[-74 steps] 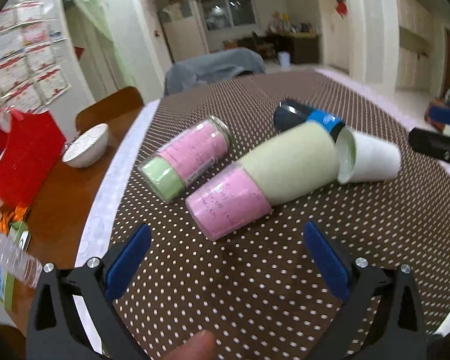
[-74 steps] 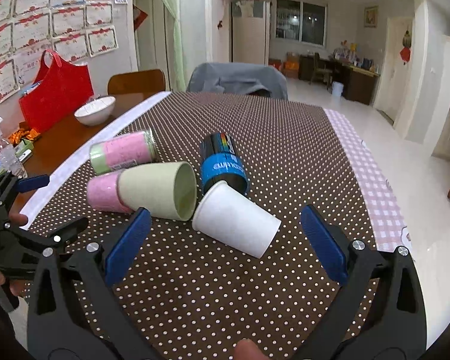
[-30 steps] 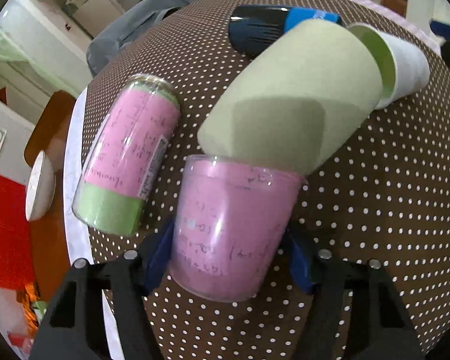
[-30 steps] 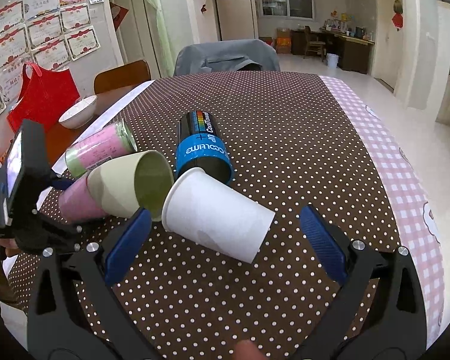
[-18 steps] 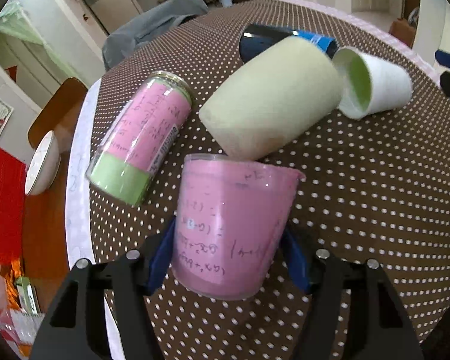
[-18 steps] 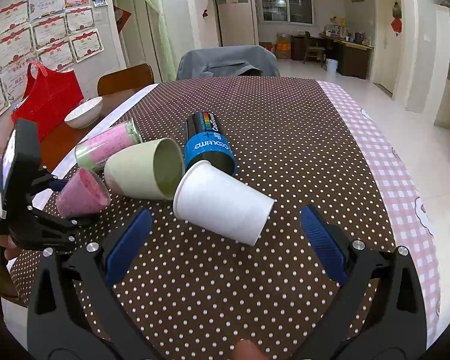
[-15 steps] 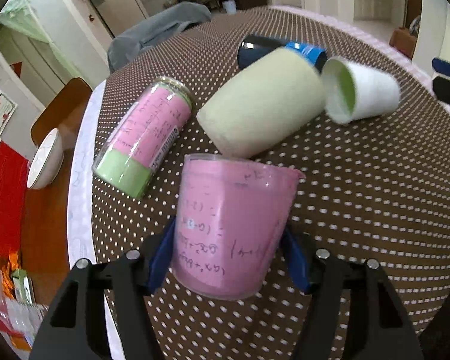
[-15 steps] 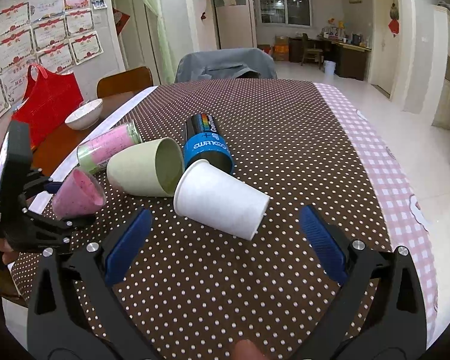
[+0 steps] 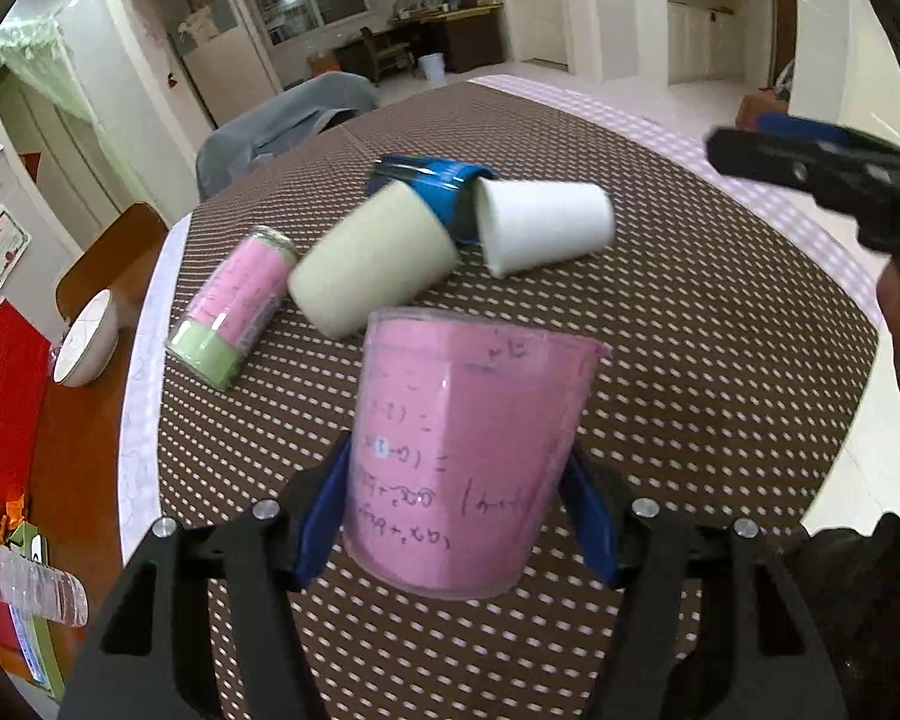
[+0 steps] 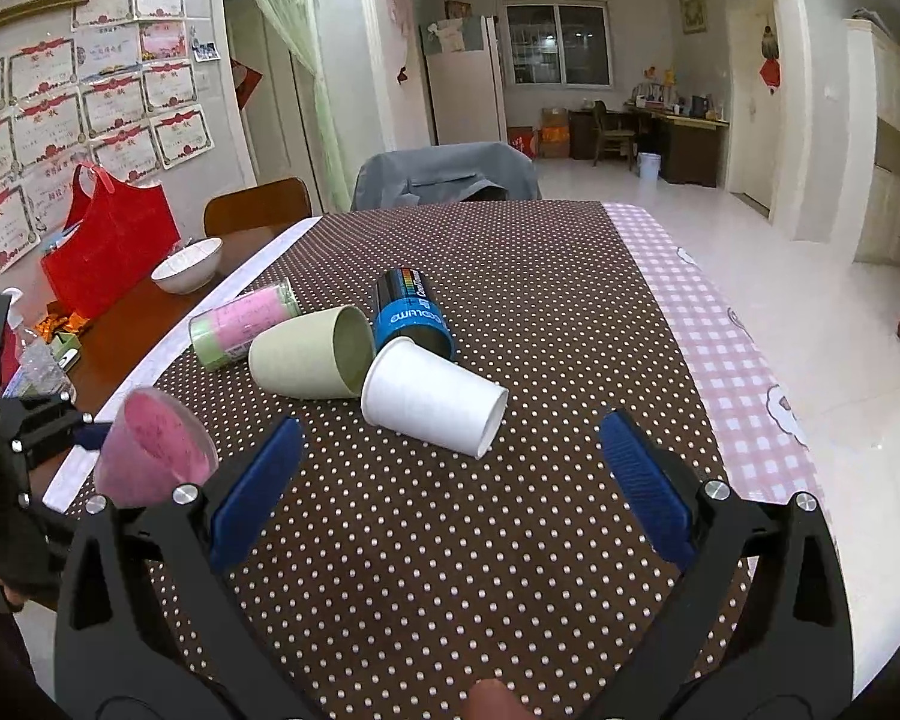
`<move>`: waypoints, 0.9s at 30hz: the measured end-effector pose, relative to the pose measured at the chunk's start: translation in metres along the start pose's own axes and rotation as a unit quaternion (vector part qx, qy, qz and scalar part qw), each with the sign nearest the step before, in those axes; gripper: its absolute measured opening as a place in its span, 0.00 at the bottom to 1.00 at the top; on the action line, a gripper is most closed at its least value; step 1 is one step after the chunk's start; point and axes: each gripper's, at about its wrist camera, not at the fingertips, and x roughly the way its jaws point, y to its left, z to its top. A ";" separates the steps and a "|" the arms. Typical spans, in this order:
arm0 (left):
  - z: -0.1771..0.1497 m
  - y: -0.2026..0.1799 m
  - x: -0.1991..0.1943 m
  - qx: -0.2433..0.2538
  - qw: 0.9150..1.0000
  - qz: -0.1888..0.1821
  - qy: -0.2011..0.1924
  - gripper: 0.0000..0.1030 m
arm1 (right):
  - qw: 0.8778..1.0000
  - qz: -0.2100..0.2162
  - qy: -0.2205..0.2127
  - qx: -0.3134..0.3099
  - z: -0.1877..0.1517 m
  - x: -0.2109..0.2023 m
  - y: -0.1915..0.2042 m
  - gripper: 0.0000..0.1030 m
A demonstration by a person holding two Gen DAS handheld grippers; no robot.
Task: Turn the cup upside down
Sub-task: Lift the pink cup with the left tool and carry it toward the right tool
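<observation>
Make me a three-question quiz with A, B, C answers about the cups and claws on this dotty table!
1. Where is the white cup?
A. lying on the tablecloth
B. in the bowl
C. in the right claw

2. What colour is the cup in the left claw?
A. blue
B. pink
C. white

3. How is the right claw?
A. shut on a can
B. shut on nothing
C. open

Answers:
1 A: it lies on its side next to the green cup.
2 B: the blue pads grip the pink cup on both sides.
3 C: its pads stand wide apart with nothing between.
</observation>
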 end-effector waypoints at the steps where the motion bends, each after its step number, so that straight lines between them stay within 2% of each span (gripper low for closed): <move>1: -0.002 -0.006 -0.001 0.001 1.000 0.000 0.002 0.62 | 1.000 -0.001 -0.001 0.003 -0.002 -0.003 -0.003 0.94; 9: -0.010 -0.035 0.012 0.001 1.000 -0.021 0.011 0.63 | 1.000 -0.002 0.007 0.011 -0.014 -0.008 -0.012 0.94; 14: -0.016 -0.042 0.030 -0.007 1.000 -0.013 0.026 0.64 | 1.000 0.000 0.012 0.010 -0.019 -0.007 -0.011 0.94; 16: -0.017 -0.041 0.036 -0.015 0.999 -0.001 0.031 0.74 | 1.000 0.001 0.013 0.010 -0.021 -0.008 -0.010 0.94; 19: -0.019 -0.037 0.036 -0.031 0.999 -0.003 0.026 0.76 | 1.000 0.002 0.013 0.008 -0.021 -0.009 -0.009 0.94; 22: -0.021 -0.033 0.033 -0.049 0.998 -0.024 0.023 0.79 | 1.000 0.005 0.013 0.008 -0.022 -0.011 -0.007 0.94; 27: -0.023 -0.027 0.011 -0.072 0.997 0.004 -0.024 0.81 | 1.000 0.008 0.011 0.006 -0.021 -0.012 -0.005 0.94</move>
